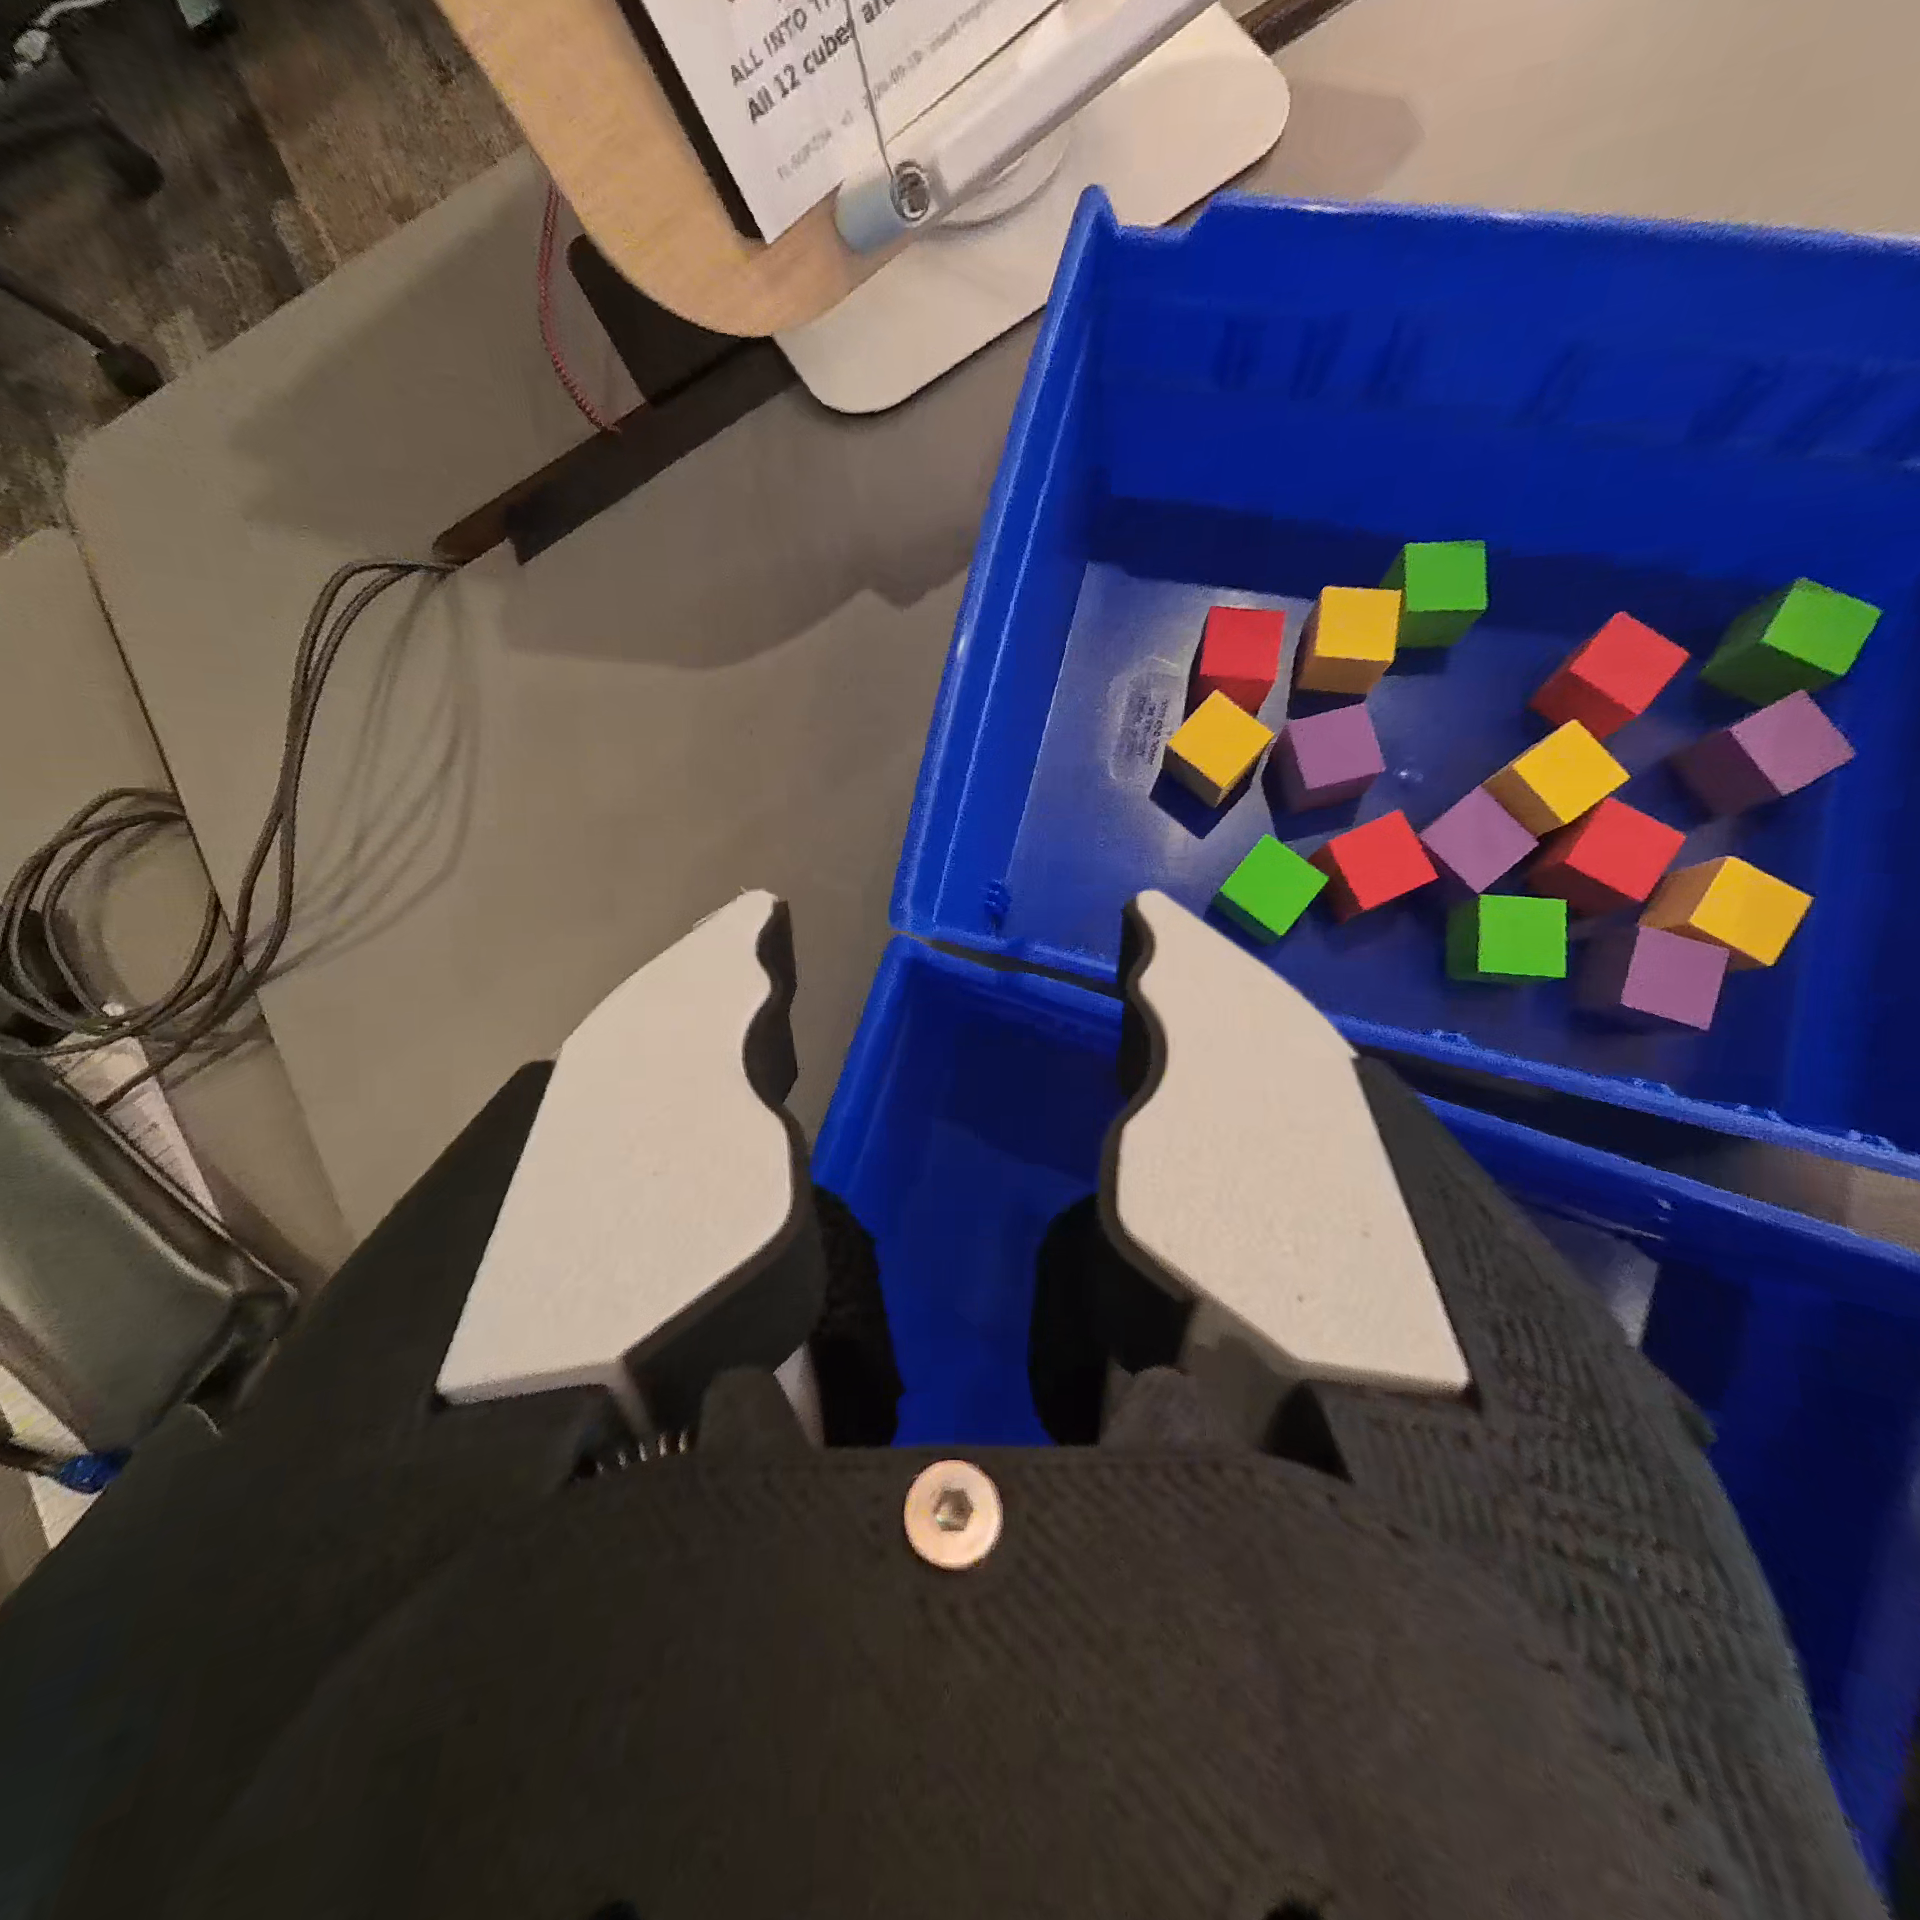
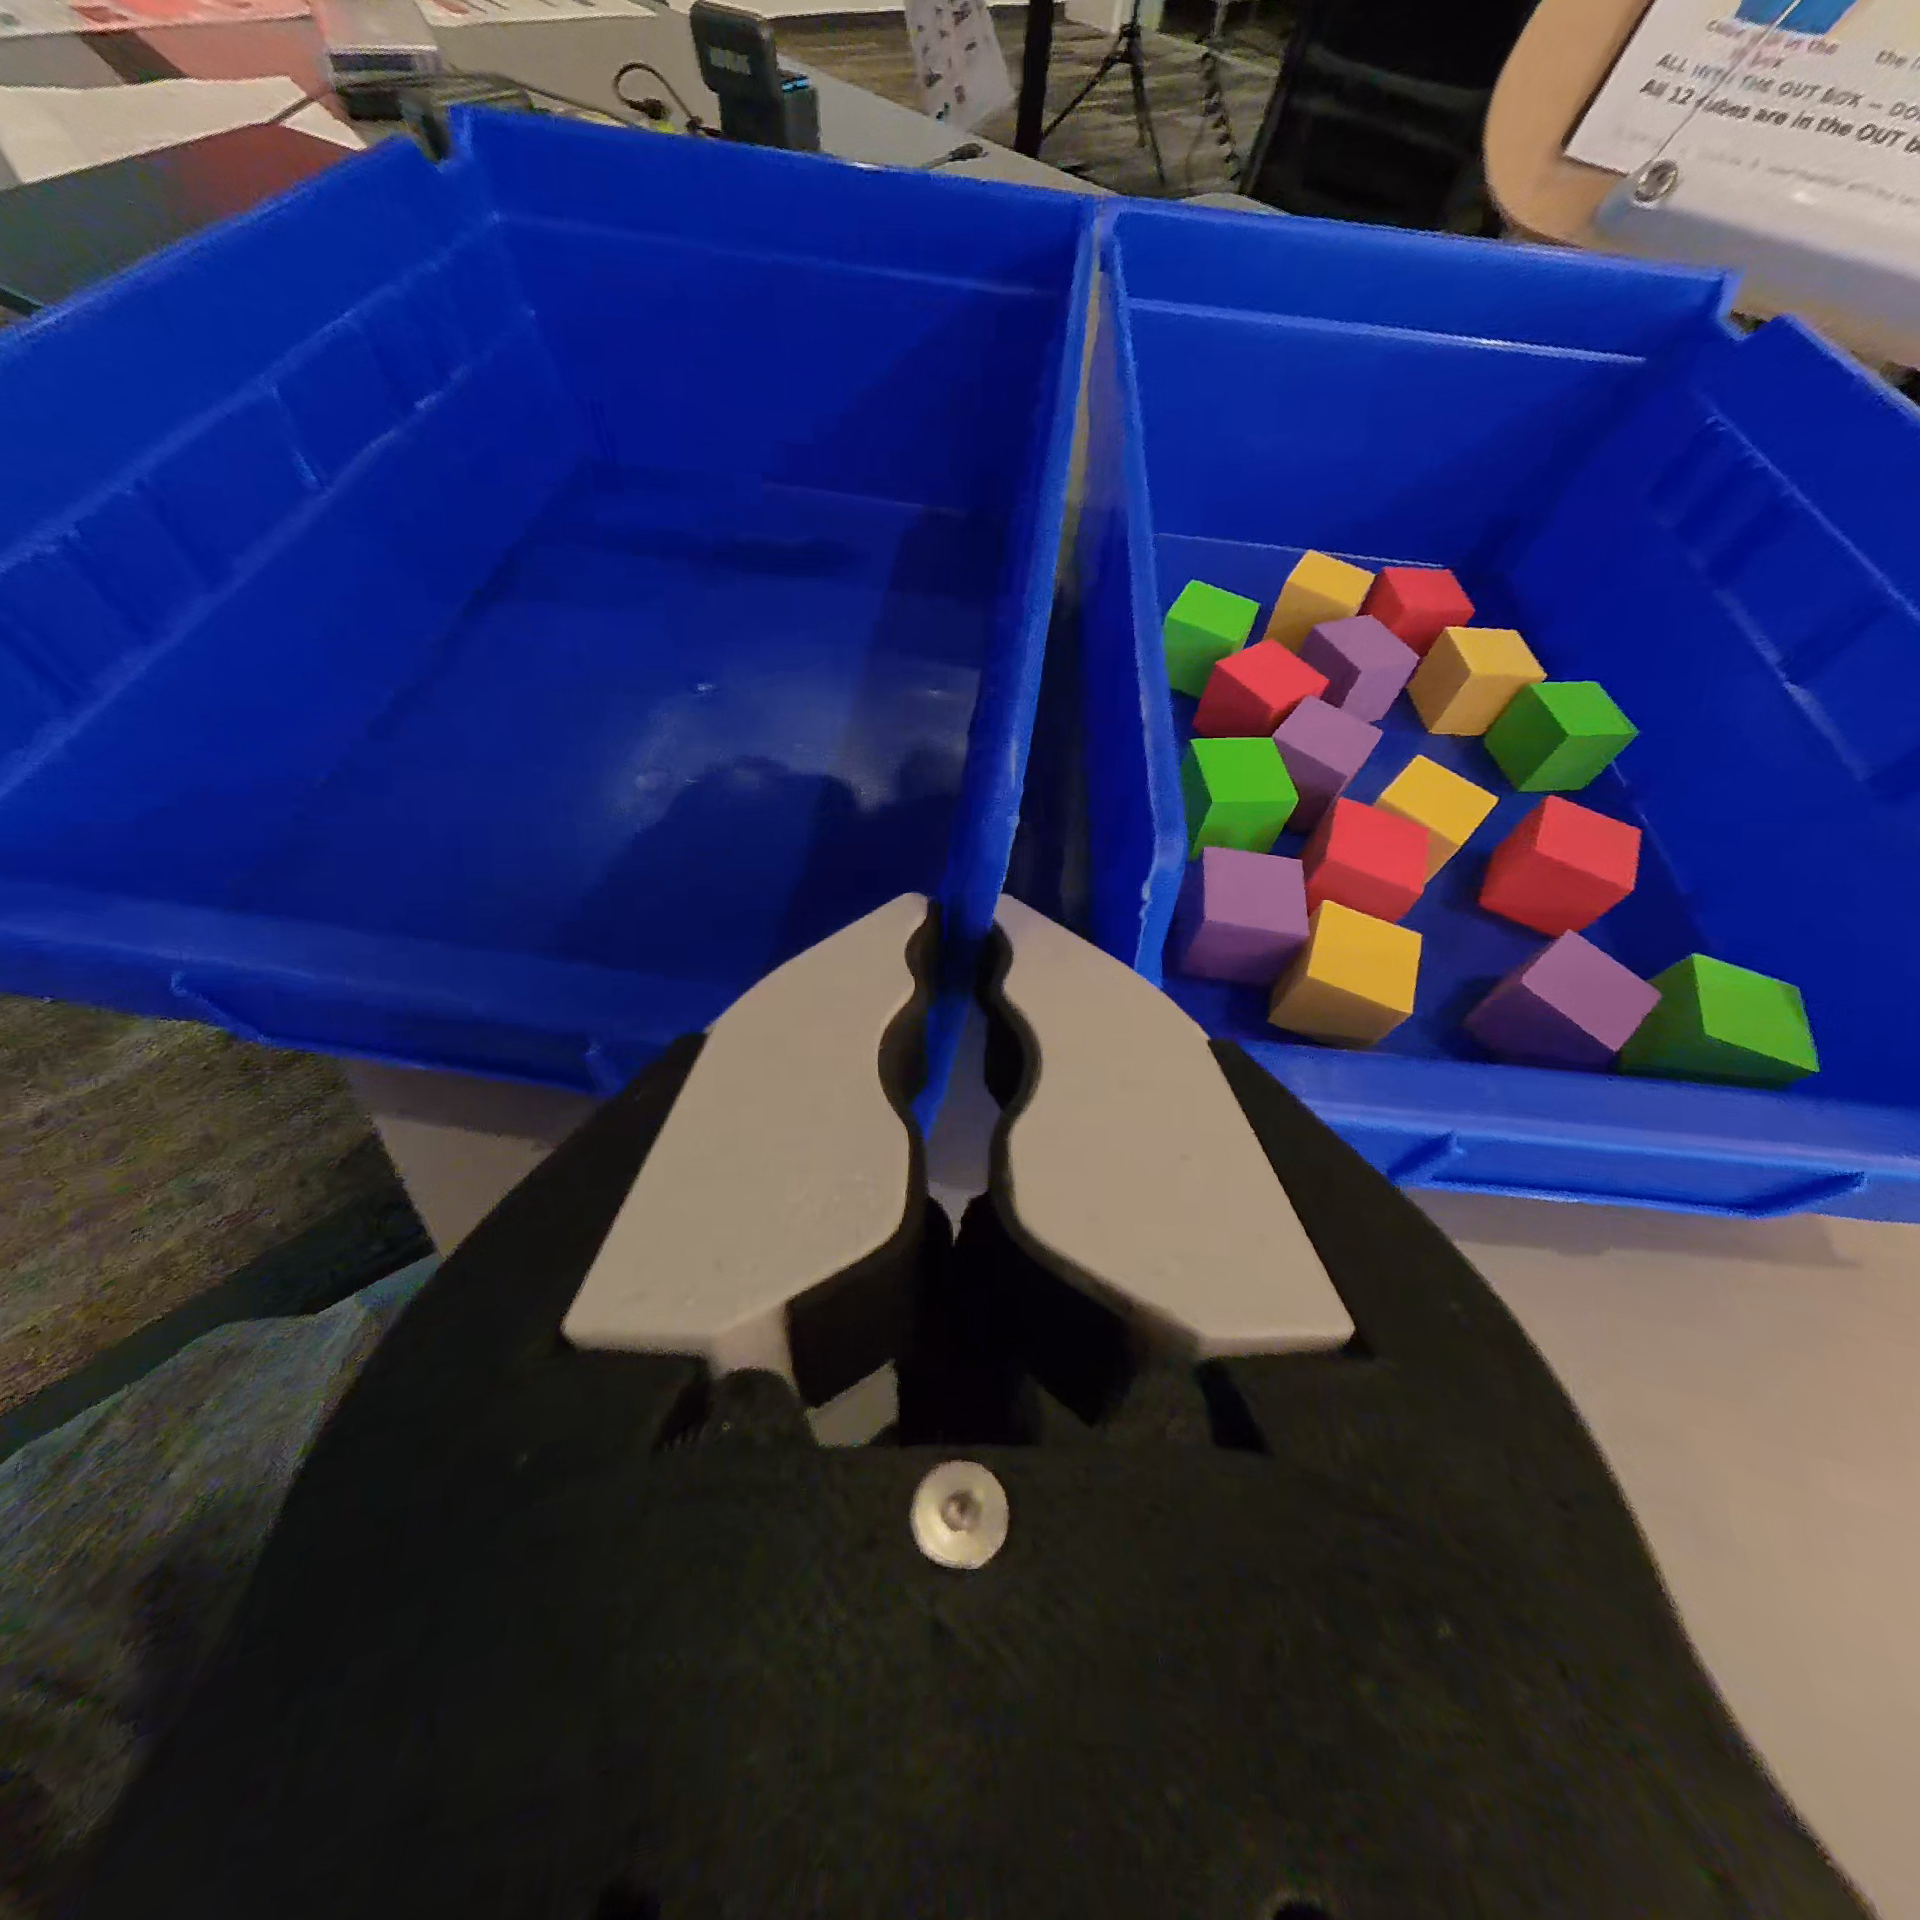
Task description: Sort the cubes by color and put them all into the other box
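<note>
My left tool (image 1: 956, 914): spread wide, empty, over the bins' corner. My right tool (image 2: 961, 920): nearly closed, seemingly empty. Cubes (image 2: 1361, 852) fill the right bin (image 2: 1558, 1164); the left bin (image 2: 416, 987) holds none.

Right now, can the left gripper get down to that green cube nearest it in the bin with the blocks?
Probably yes. The left gripper is open and holds nothing, poised above the near corner of the blue bin. The green cube lies just inside that corner, its top uncovered, though a red cube touches one side.
</note>
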A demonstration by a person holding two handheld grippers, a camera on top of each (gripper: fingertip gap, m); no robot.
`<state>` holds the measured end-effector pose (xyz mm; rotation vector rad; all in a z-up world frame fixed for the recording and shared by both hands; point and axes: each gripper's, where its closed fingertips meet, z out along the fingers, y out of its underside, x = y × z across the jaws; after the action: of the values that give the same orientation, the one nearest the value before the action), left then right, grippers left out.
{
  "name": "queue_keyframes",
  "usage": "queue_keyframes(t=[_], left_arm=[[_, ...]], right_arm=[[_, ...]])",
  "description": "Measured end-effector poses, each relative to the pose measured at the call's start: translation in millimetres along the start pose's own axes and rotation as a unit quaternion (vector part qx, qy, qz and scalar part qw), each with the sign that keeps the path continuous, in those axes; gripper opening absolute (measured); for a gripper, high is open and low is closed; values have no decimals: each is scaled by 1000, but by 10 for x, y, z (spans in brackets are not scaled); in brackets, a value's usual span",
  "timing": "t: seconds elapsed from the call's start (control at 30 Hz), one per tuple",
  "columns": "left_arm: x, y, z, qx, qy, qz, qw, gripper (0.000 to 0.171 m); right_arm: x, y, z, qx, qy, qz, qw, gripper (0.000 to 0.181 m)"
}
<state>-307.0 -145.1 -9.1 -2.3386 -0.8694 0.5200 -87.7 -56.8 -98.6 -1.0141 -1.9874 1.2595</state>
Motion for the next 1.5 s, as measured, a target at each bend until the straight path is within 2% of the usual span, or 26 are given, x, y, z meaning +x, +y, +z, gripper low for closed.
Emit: queue_keyframes(t=[0.2, 0.5, 0.57, 0.6, 0.67, 1.03, 1.5], left_arm=[[-69, 3, 250, -39, -13, 17, 999, 61], [-206, 283, 842, -170, 11, -3, 985, 61], [-167, 370, 898, -187, 33, -15, 982, 45], [-109, 387, 913, -189, 56, -23, 980, 39], [-2, 381, 916, -187, 98, -48, 976, 10], [-162, 457, 878, -193, 87, -81, 974, 8], [-355, 670, 731, -204, 72, -104, 971, 5]], right_arm=[[-5, 103, -229, -28, -41, -10, 999, 5], [212, 271, -625, -59, -58, -18, 996, 4], [247, 304, -697, -63, -55, -24, 996, 4], [263, 322, -732, -64, -54, -26, 996, 4], [304, 357, -806, -67, -50, -29, 996, 5], [624, 687, -1415, -90, -30, -10, 995, 6], [1270, 1079, -2221, -124, 18, 11, 992, 11]])
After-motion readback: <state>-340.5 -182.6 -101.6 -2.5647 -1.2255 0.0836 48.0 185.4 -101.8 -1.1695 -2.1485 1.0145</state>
